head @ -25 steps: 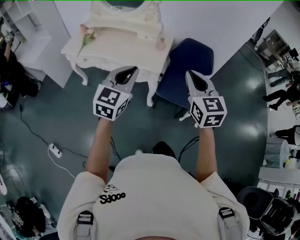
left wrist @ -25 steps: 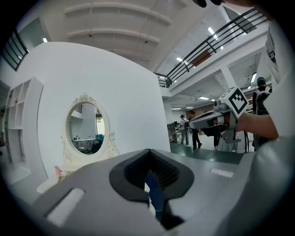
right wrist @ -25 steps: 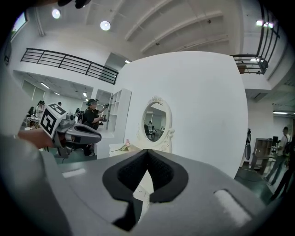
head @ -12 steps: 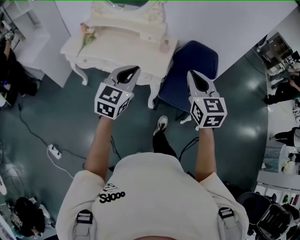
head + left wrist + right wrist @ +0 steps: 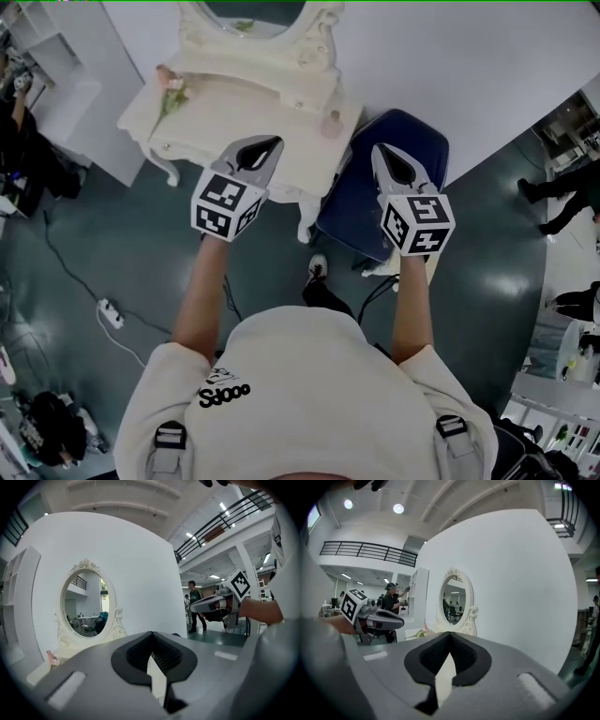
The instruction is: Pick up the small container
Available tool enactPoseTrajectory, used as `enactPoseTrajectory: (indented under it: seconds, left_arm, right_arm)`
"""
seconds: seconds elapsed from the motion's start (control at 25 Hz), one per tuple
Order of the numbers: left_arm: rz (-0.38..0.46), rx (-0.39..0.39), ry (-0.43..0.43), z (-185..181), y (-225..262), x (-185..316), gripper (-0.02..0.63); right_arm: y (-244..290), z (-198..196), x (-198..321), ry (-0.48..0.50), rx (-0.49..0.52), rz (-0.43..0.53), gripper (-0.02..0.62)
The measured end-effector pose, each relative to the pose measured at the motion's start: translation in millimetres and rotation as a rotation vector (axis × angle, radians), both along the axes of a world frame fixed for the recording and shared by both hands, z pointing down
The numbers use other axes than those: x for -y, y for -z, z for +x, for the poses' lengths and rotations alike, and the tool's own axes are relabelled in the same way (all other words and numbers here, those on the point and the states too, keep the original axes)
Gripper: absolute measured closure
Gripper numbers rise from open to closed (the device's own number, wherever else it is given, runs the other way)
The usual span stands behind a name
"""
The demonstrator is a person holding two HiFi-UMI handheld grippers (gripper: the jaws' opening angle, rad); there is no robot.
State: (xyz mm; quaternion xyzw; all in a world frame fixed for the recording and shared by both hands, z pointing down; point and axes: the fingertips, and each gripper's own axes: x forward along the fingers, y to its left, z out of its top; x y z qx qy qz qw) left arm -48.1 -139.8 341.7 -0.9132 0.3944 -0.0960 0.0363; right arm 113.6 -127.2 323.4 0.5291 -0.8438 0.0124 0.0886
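Cream-painted and ornate, the surface (image 5: 246, 108) is standing against a white wall, with an oval mirror (image 5: 251, 17) rising along its back edge. The small container (image 5: 330, 123), a pale pinkish item too small to make out in detail, is sitting close to the surface's right edge. A sprig of pink flowers (image 5: 172, 91) is lying near the left edge, well apart from the container. A dark blue chair (image 5: 389, 173) is standing on the floor just beside the surface's right edge.

The person is holding both tools out in front, side by side and apart from each other. The left hand-held gripper (image 5: 270, 142) is pointing toward the surface, and in the head view its tip is lining up with the front edge. Its jaws are meeting at the tips with nothing between them. The right hand-held gripper (image 5: 379, 150) is showing over the blue chair, its jaws likewise pressed together and empty. Neither one is touching the small container. One of the person's shoes (image 5: 318, 269) is showing on the dark floor below, and a white power strip (image 5: 111, 313) is lying on the floor at the left.
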Motion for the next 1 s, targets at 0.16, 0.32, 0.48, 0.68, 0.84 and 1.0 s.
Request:
enactPoseTrajectory:
  seconds: [0.16, 0.32, 0.48, 0.68, 0.84, 1.0]
  left_arm:
    - [-0.011, -0.006, 0.019, 18.5, 6.7, 50.9, 0.586]
    - [-0.025, -0.003, 0.054, 28.2, 8.5, 97.4, 0.586]
    - [-0.057, -0.006, 0.090, 37.0, -3.5, 135.6, 0.586]
    - [-0.103, -0.004, 0.107, 47.4, -22.0, 167.3, 0.586]
    - [-0.144, 0.008, 0.096, 44.5, -36.5, 185.6, 0.586]
    - [-0.191, 0.007, 0.059, 39.4, -50.8, 207.2, 0.586]
  right_arm:
    - [-2.1, 14.8, 55.6, 0.039, 0.004, -0.025, 0.594]
    - [-2.8, 19.4, 103.7, 0.100, -0.007, -0.037, 0.594]
    - [-17.1, 27.9, 146.8, 0.132, -0.019, -0.068, 0.594]
    - [-39.9, 39.2, 185.5, 0.140, -0.060, -0.100, 0.594]
    - [-55.3, 29.7, 201.9, 0.165, -0.048, -0.145, 0.594]
    - [-79.6, 21.5, 218.4, 0.145, 0.008, -0.230, 0.594]
